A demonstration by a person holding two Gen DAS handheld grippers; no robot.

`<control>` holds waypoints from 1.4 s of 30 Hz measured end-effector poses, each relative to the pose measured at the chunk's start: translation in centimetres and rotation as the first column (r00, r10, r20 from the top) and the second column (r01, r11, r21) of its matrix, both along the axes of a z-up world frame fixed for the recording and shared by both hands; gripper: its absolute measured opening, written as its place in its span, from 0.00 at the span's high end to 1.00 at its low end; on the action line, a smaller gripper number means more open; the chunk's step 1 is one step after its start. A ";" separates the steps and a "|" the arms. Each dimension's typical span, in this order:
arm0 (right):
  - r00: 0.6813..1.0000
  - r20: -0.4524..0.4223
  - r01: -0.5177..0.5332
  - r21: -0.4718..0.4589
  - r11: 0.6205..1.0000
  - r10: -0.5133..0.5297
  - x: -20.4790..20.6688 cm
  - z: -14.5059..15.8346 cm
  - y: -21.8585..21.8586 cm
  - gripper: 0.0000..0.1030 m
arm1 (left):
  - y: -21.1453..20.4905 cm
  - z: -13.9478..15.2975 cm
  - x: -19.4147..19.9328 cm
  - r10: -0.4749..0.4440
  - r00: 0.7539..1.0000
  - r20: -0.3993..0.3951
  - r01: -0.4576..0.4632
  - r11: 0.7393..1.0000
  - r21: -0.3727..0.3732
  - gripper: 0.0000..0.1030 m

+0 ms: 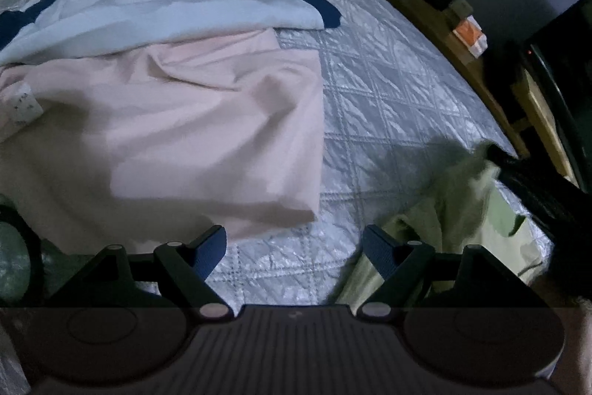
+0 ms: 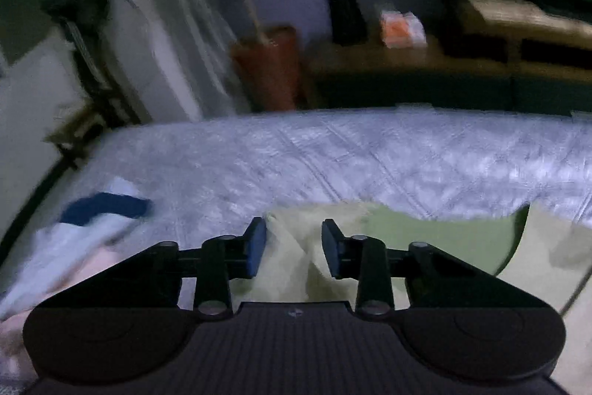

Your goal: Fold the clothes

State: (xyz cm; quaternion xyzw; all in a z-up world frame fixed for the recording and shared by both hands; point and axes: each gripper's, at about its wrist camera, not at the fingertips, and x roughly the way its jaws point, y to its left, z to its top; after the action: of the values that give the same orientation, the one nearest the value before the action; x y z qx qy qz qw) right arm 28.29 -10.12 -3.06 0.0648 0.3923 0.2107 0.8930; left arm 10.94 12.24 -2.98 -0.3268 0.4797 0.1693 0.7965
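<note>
Your left gripper (image 1: 294, 252) hangs with its jaws spread wide and nothing between them, poised over bare quilted bedspread (image 1: 388, 91) between the pink garment (image 1: 207, 132) and the pale green garment (image 1: 455, 210). That looks like a waiting pose, keeping clear while your other hand works.

Your right gripper (image 2: 294, 248) has its jaws partly apart with a fold of the green cloth (image 2: 288, 247) rising between them; the pads do not visibly press it (the frame is blurred), so I judge it released.

Only the left view shows the pink piece and the white-and-navy garment (image 1: 166, 10) behind it. Only the right view shows the green cloth's spread.
</note>
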 end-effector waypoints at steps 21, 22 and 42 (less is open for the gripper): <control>0.981 0.157 -0.065 -0.272 0.960 0.111 -3.4 -2.9 6.4 0.56 | -0.1 -0.1 -0.5 -0.022 1.000 -0.005 0.022 1.000 0.002 0.24; 0.975 0.159 -0.099 -0.307 0.946 0.153 -3.4 -3.2 7.3 0.49 | -0.1 -0.1 -0.4 -0.023 1.000 -0.004 0.023 1.000 0.001 0.24; 0.969 0.116 -0.199 -0.145 0.969 0.216 -5.7 -2.0 7.0 0.36 | 0.0 0.0 -0.6 -0.023 1.000 -0.003 0.022 1.000 -0.013 0.24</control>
State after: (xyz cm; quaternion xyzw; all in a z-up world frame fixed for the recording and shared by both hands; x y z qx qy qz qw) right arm 22.64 -3.13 -5.02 -0.0502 0.3505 0.2805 0.8921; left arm 10.37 12.24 -3.00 -0.3261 0.4858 0.1578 0.7954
